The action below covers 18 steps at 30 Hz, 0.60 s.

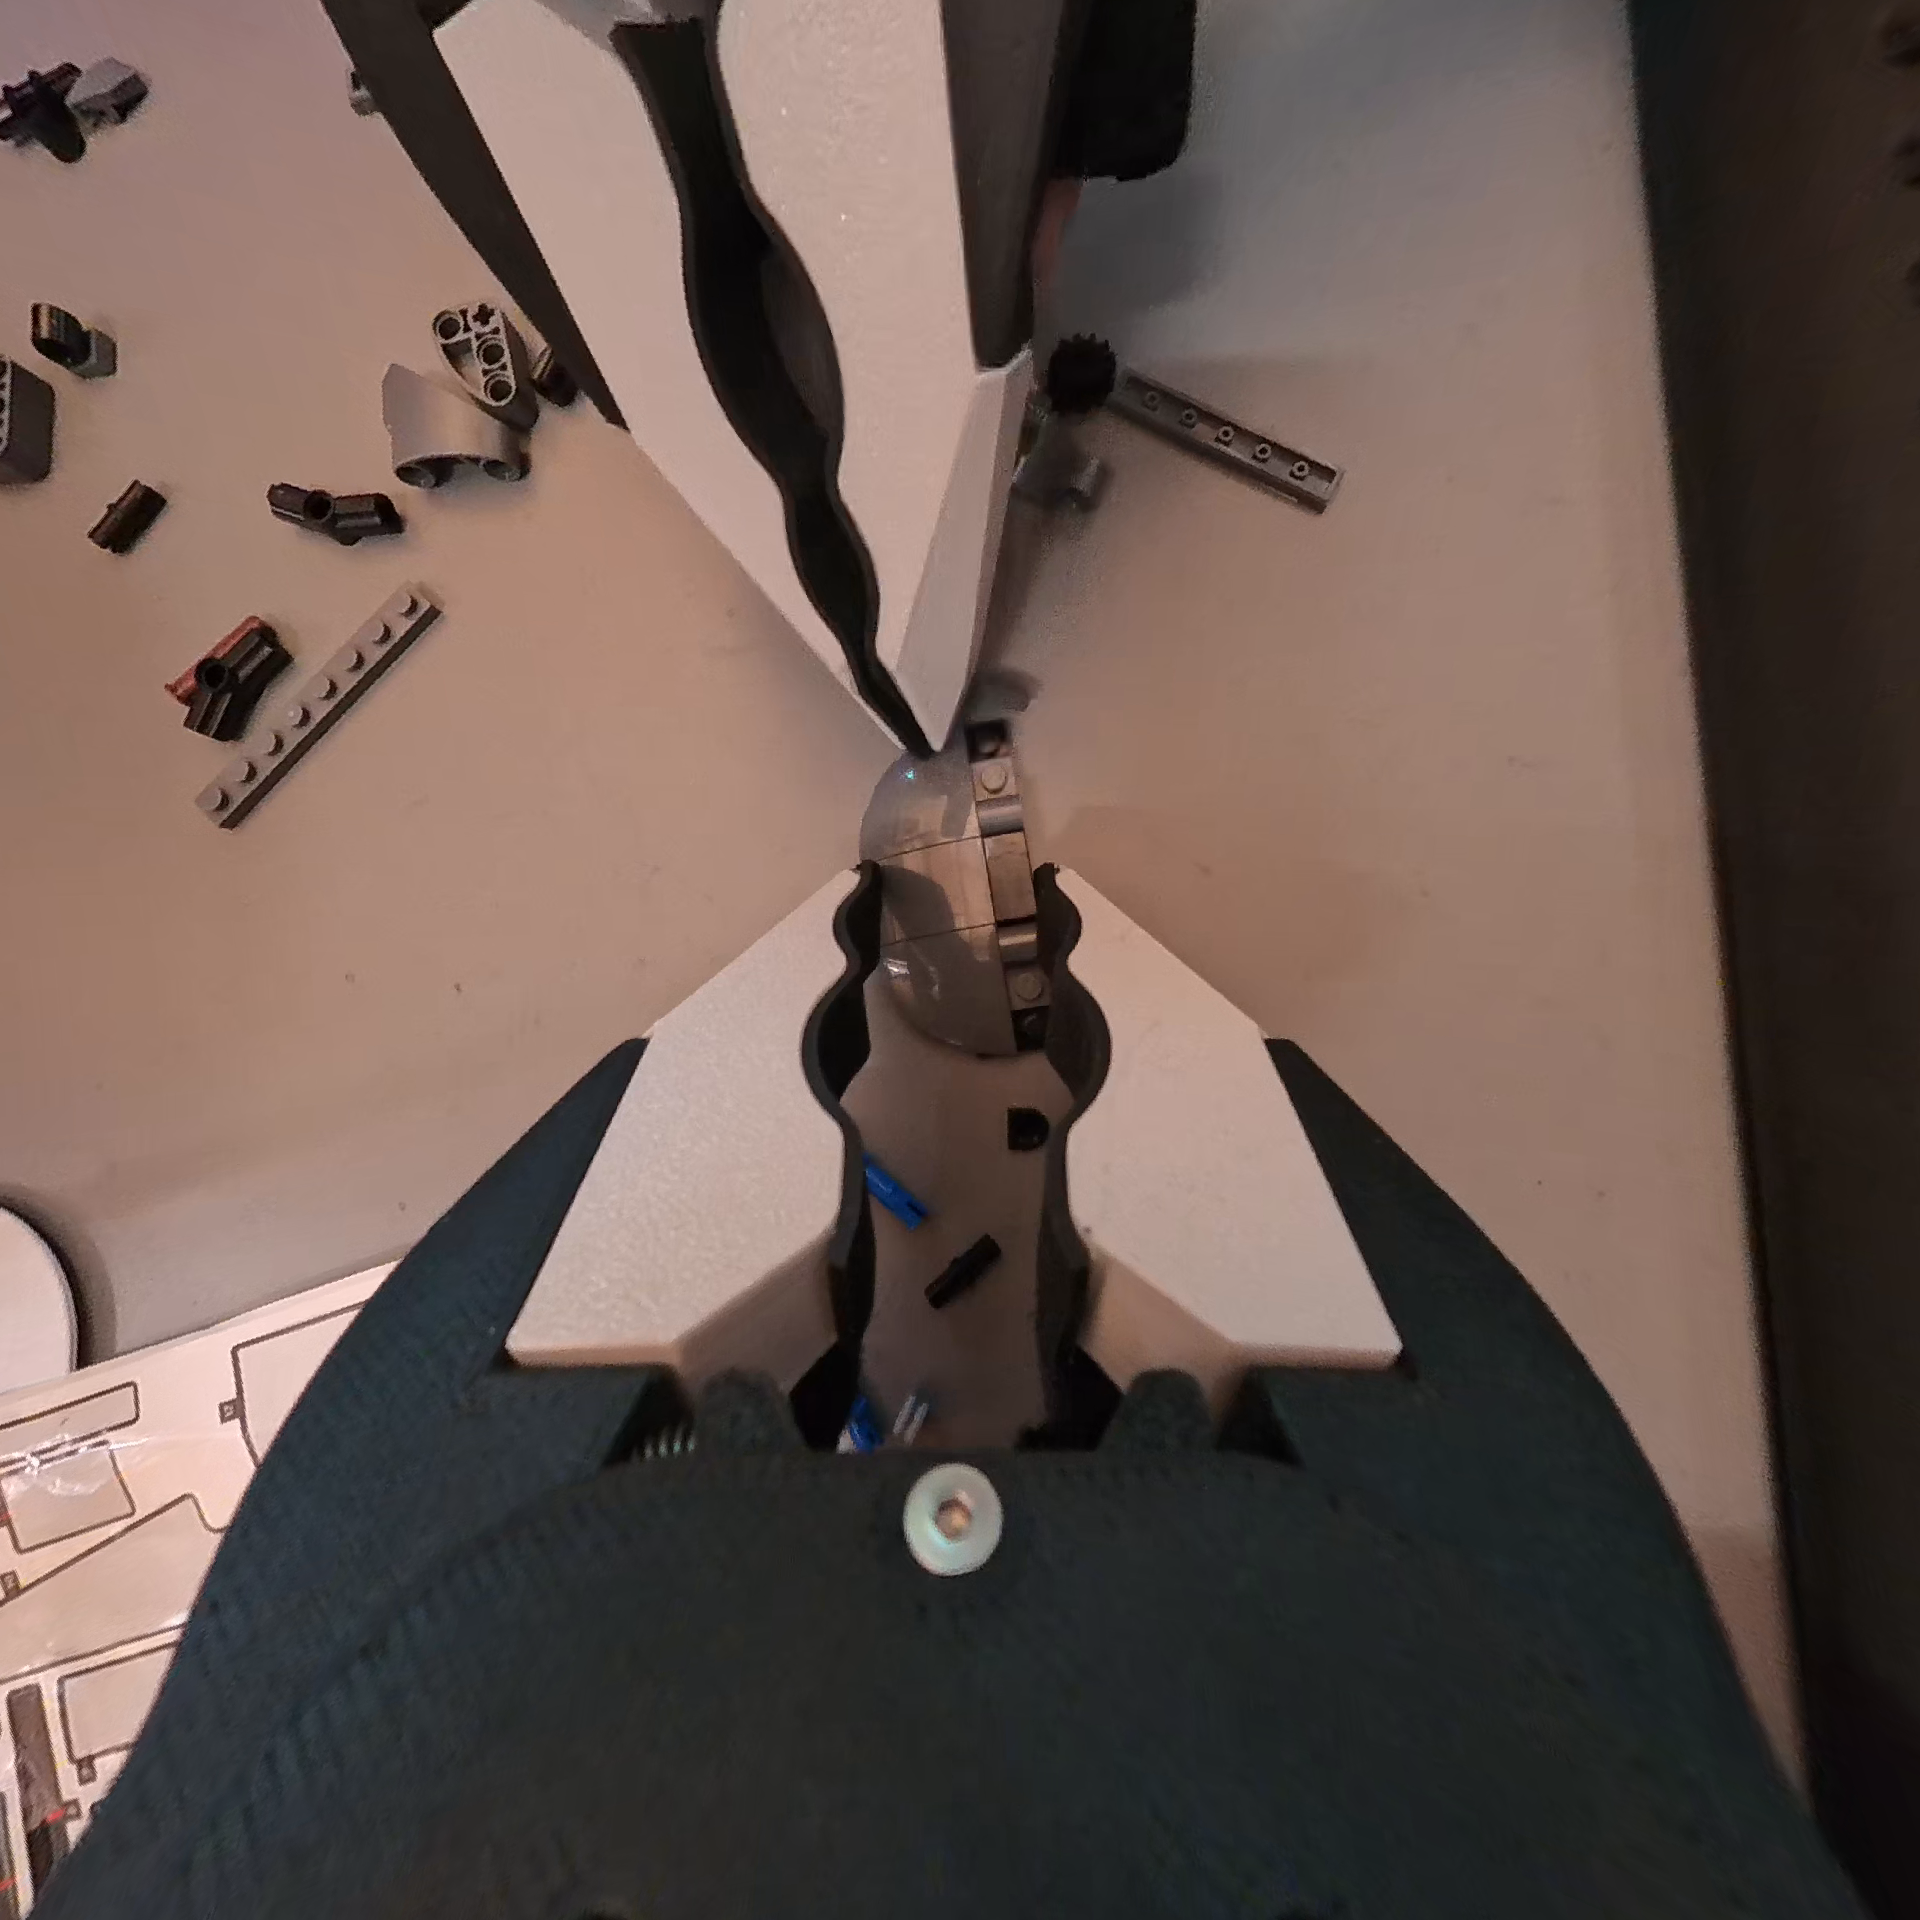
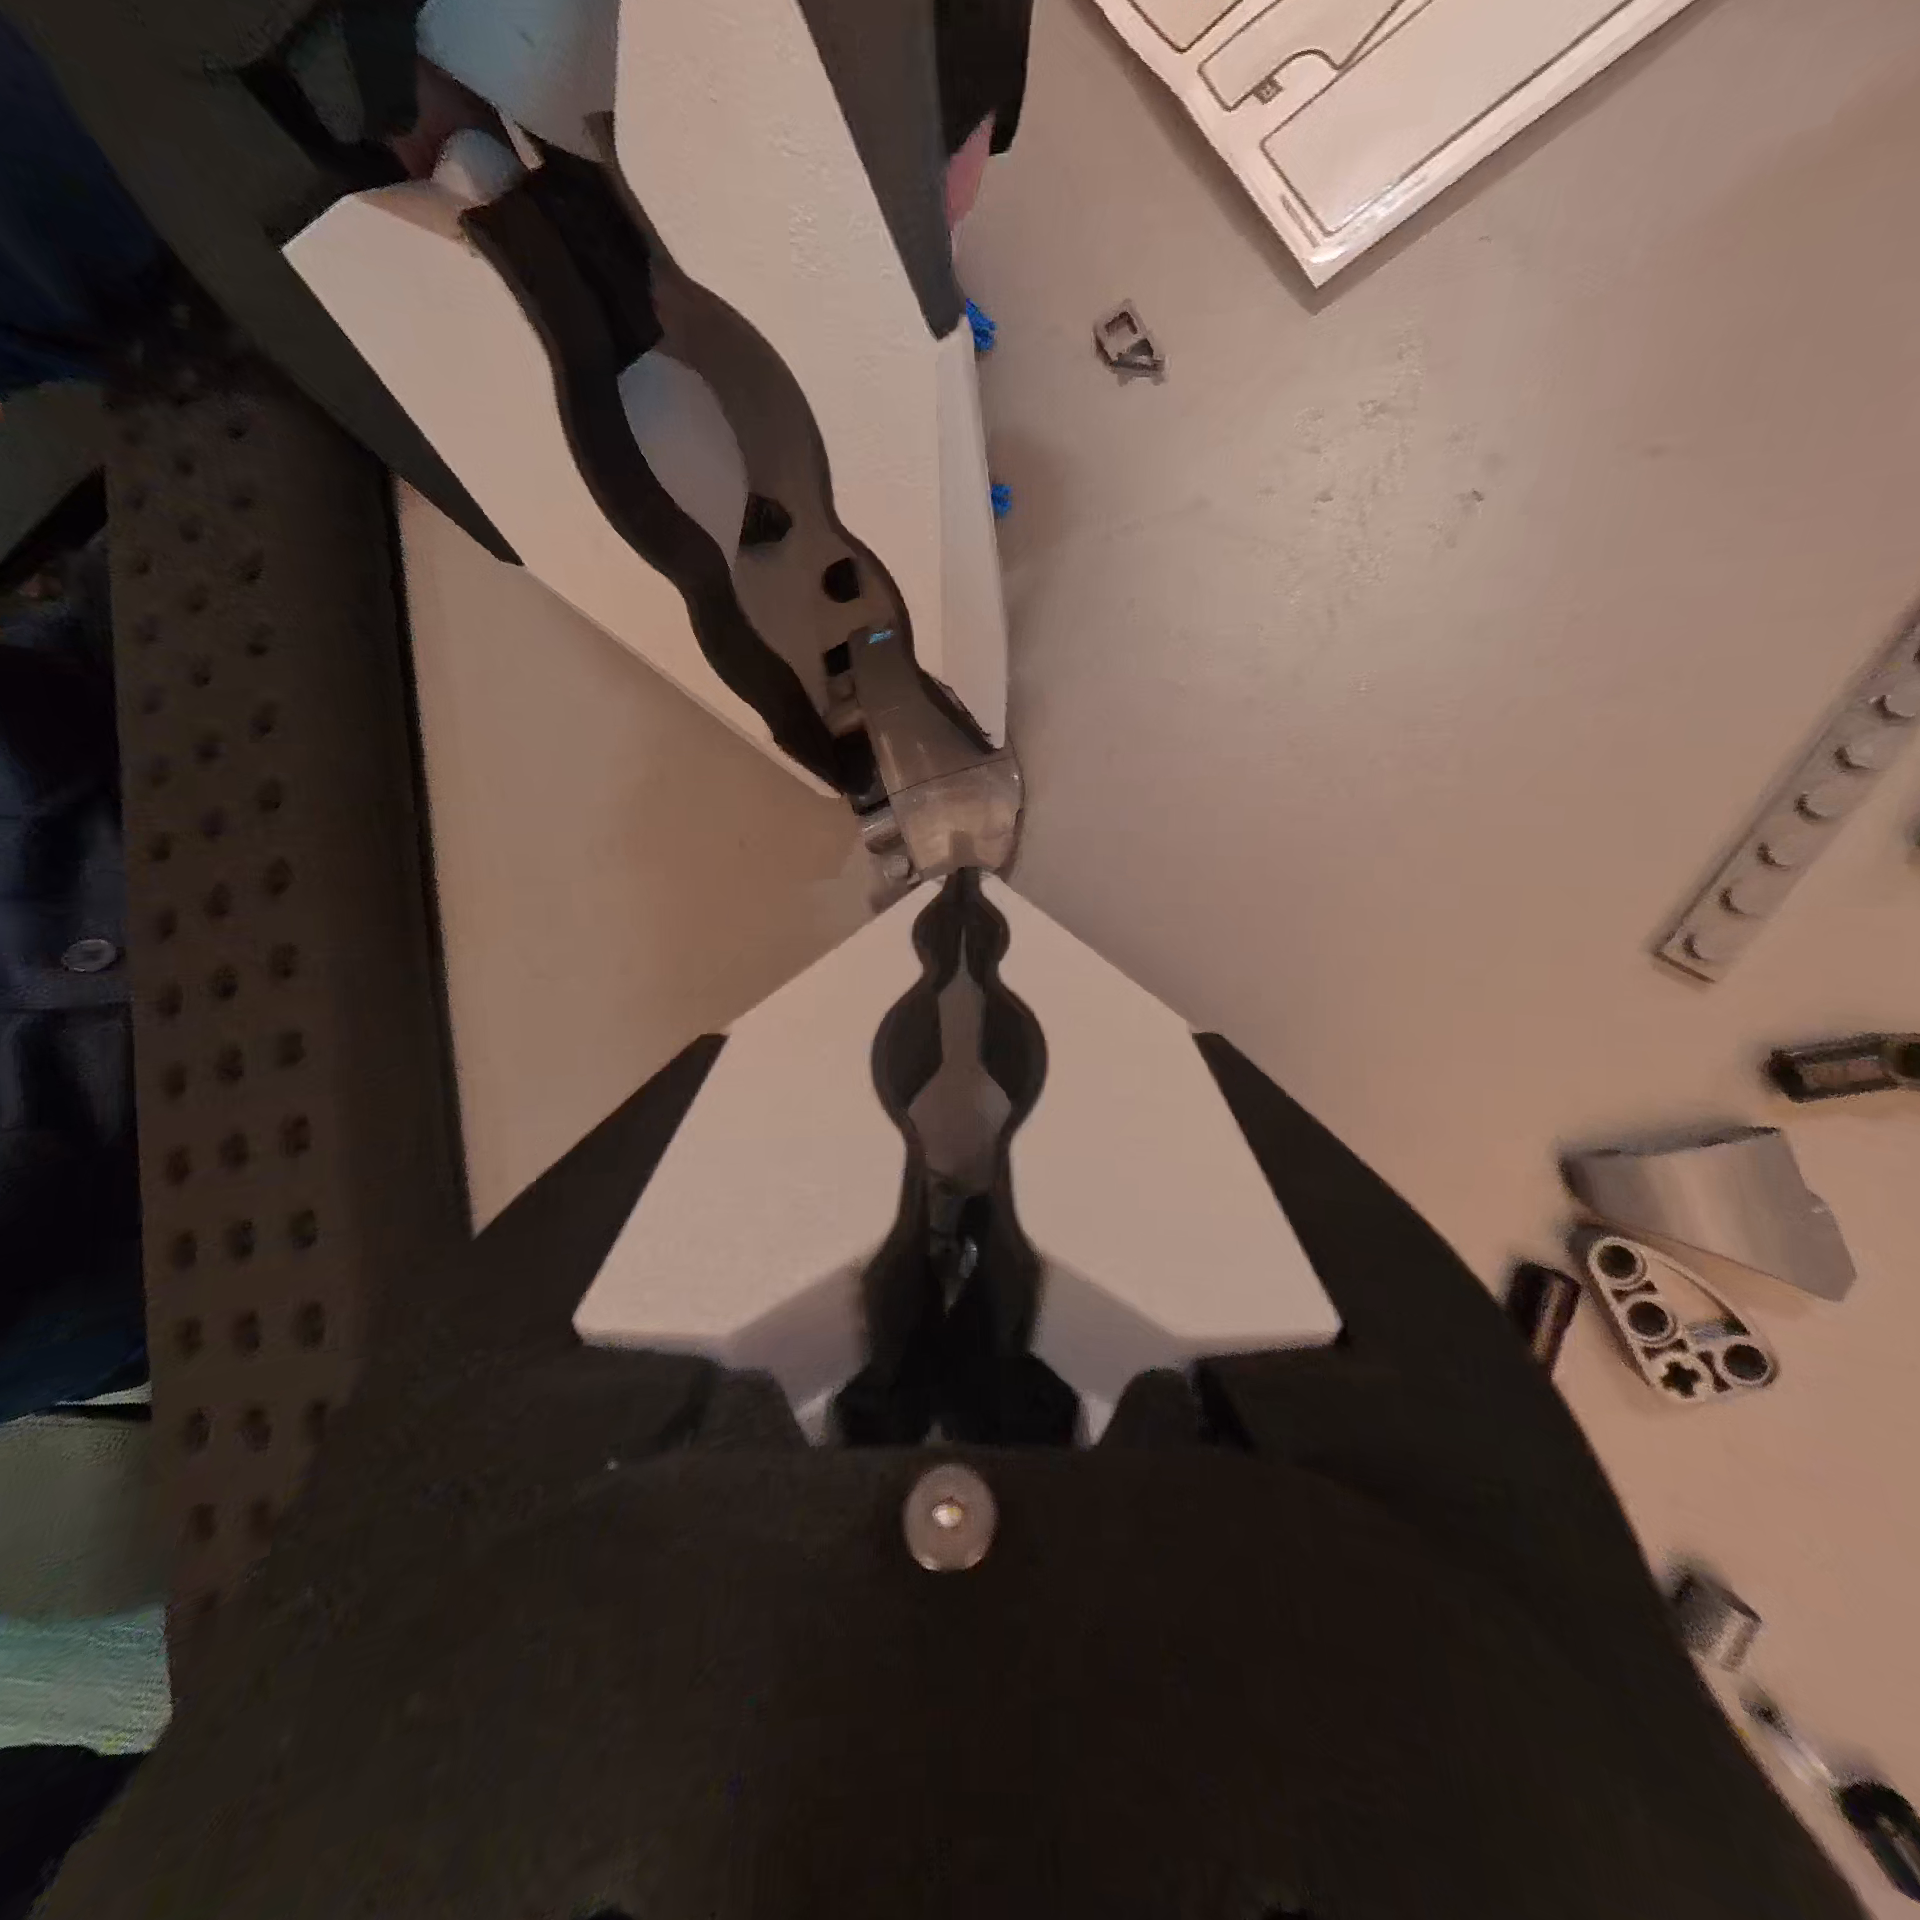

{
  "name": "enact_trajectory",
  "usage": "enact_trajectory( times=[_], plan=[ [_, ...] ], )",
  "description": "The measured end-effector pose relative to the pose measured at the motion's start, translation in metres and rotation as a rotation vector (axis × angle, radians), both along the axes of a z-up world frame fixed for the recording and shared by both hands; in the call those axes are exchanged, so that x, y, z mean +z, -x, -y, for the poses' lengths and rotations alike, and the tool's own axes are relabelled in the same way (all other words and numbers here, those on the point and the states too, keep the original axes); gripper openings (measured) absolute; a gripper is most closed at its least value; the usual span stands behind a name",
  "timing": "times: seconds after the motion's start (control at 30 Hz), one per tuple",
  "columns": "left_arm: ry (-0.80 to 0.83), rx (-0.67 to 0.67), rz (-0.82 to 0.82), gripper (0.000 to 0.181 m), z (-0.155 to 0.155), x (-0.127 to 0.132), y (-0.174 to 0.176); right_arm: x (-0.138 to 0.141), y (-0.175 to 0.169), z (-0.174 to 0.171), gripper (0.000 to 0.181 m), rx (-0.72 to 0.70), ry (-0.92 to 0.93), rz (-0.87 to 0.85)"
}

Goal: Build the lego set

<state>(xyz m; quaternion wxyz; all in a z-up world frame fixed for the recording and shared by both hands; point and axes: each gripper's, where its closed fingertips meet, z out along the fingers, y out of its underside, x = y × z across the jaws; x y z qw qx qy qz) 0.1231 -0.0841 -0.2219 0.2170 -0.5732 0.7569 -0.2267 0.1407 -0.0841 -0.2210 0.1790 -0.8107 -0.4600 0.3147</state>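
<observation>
A small grey and black rounded lego assembly sits between the fingertips of my left gripper, which is shut on it above the beige table. My right gripper comes in from the top of the left wrist view, with its jaws together and its tip touching the assembly's upper edge. In the right wrist view my right gripper is shut, its tip against the assembly. The left gripper holds that assembly from the upper left.
Loose parts lie on the table: a long grey plate, a grey curved panel, a light grey beam, a black gear and a blue pin. An instruction sheet lies nearby. A dark perforated surface stands beyond the table edge. Left and right tips are no more than a few centimetres apart.
</observation>
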Motion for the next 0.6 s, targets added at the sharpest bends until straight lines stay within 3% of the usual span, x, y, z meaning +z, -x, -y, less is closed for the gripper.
enact_trajectory(
  times=[0.33, 0.6],
  plan=[
    [-0.011, 0.001, 0.000, 0.027, -0.001, 0.000, 0.000, 0.003, 0.002, 0.003, 0.003, 0.011, -0.010, -0.013],
    [-0.006, 0.012, 0.002, 0.027, -0.003, 0.000, 0.001, 0.007, -0.024, 0.024, 0.015, 0.100, -0.094, 0.073]
  ],
)
